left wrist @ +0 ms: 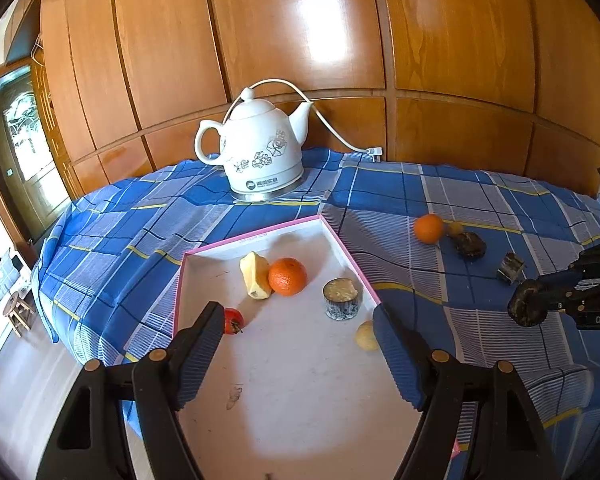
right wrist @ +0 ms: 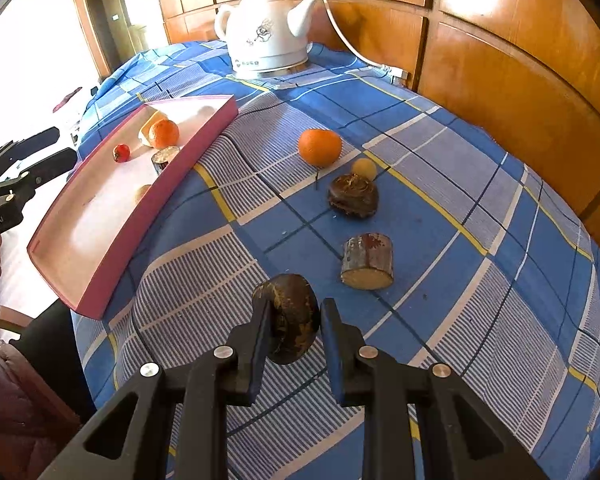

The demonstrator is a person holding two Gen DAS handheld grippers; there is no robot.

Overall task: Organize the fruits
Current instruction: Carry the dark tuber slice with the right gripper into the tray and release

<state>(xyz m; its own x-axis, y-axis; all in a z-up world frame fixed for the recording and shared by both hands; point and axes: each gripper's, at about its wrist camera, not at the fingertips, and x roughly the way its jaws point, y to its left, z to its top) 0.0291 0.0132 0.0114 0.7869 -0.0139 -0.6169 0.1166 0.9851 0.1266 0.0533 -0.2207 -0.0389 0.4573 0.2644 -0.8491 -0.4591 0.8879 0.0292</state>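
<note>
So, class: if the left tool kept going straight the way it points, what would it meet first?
Probably the white floor of the pink-edged tray, in the bare stretch between its open fingers; the orange and cut pear piece lie farther along. Depth is uncertain.

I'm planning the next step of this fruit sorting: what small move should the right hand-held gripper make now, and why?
Probably carry it toward the pink-rimmed tray. The right hand-held gripper is already shut on a dark brown round piece, while an orange, another dark piece and a cut chunk lie on the checked cloth. The tray has bare floor.
</note>
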